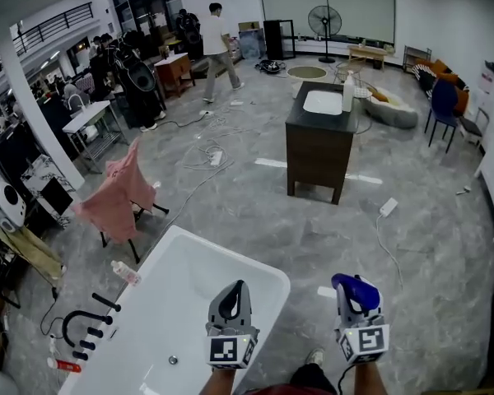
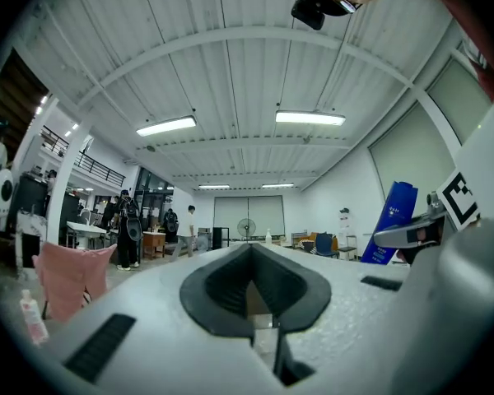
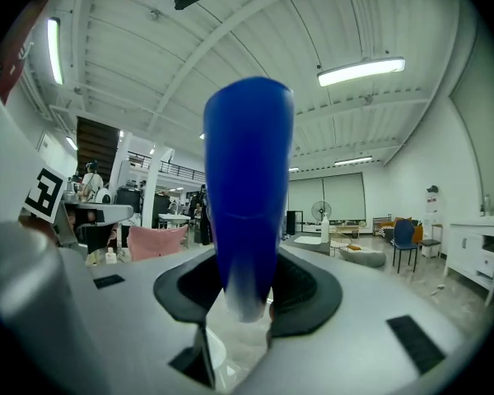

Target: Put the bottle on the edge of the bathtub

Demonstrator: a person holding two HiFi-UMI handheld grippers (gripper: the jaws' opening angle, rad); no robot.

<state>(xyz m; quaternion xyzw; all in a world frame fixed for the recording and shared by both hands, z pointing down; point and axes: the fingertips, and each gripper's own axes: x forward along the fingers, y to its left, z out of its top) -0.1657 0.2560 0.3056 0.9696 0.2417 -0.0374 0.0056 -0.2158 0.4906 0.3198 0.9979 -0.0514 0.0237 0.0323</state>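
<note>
The right gripper (image 1: 356, 303) pinches the blue bottle (image 3: 249, 196) near one end, its body reaching out past the jaws. The left gripper (image 1: 231, 303) is pressed together, empty. The bottle seems light, stiff, slick plastic, safer gripped mid-body; the bathtub (image 1: 267, 280) rim lies leftward, below.

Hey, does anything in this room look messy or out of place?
Floor clutter mainly: loose cables snake across the tiles, a power strip lies alone, and a small bottle sits beside the bathtub. A pink cloth hangs crookedly over a chair.
</note>
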